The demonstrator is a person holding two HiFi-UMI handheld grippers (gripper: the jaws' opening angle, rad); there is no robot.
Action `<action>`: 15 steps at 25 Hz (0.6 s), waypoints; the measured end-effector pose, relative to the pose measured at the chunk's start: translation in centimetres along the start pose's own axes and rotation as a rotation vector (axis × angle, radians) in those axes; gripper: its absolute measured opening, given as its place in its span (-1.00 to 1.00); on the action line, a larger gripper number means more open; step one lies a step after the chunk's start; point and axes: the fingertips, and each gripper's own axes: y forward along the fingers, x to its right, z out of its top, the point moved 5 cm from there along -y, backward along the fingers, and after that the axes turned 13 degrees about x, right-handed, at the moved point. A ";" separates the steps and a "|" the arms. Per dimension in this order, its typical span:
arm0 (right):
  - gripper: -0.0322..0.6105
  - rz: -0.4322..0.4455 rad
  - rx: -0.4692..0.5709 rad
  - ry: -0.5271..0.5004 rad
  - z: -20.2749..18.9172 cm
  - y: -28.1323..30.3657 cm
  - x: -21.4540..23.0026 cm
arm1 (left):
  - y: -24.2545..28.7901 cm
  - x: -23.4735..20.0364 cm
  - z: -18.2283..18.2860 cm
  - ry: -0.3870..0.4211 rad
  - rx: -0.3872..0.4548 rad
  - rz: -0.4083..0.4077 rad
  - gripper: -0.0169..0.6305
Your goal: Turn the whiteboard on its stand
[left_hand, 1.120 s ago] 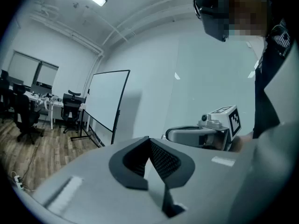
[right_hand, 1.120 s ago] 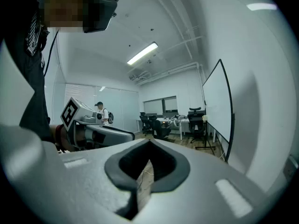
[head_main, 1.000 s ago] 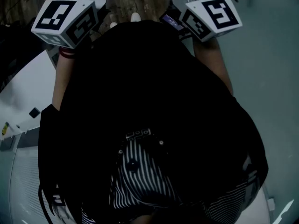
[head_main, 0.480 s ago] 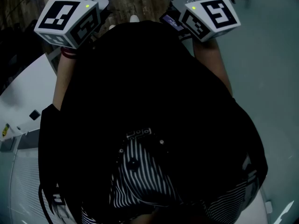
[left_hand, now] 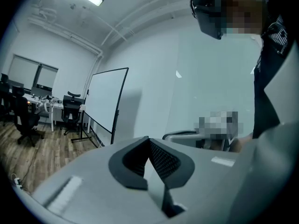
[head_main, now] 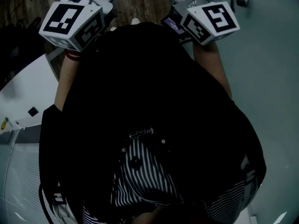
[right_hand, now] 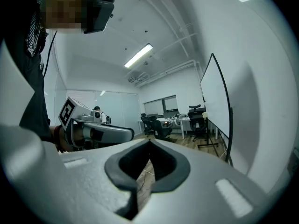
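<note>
Both tools are idle. The left gripper (left_hand: 149,140) has its jaws pressed tip to tip with nothing between them, and the right gripper (right_hand: 149,143) is clenched and empty in the same way. The whiteboard (left_hand: 106,99) stands upright on its black stand (left_hand: 115,130), close along the wall (left_hand: 154,78) and well apart from both grippers across the wooden floor (left_hand: 28,157). An office chair (left_hand: 71,108) sits just beyond it. Risks as we judge them: clenched jaws cannot take the thin frame, so a shove with closed tips could skid across the smooth panel. Force at one edge or up high could swing the panel freely, or walk or tip the stand towards the wall instead of turning it. The chair may also foul a foot of the stand as it comes round. Several things are hidden. The head view is filled by our dark top (head_main: 149,101), with only the marker cubes (head_main: 72,20) at its upper edge, and it shows neither jaws nor board. We cannot make out castors, a pivot lock, or what is on the board's far face. Nothing shows which way the board is meant to face, so we cannot tell whether it already stands turned.
</note>
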 end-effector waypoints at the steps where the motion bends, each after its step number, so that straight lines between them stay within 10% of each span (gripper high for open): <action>1: -0.89 0.005 -0.001 0.002 0.2 0.2 0.0 | 0.1 0.1 0.4 0.003 -0.002 0.002 -0.98; 15: -0.89 -0.011 -0.013 0.017 0.3 -0.4 -0.2 | 0.0 0.0 -0.3 0.008 -0.049 -0.026 -0.98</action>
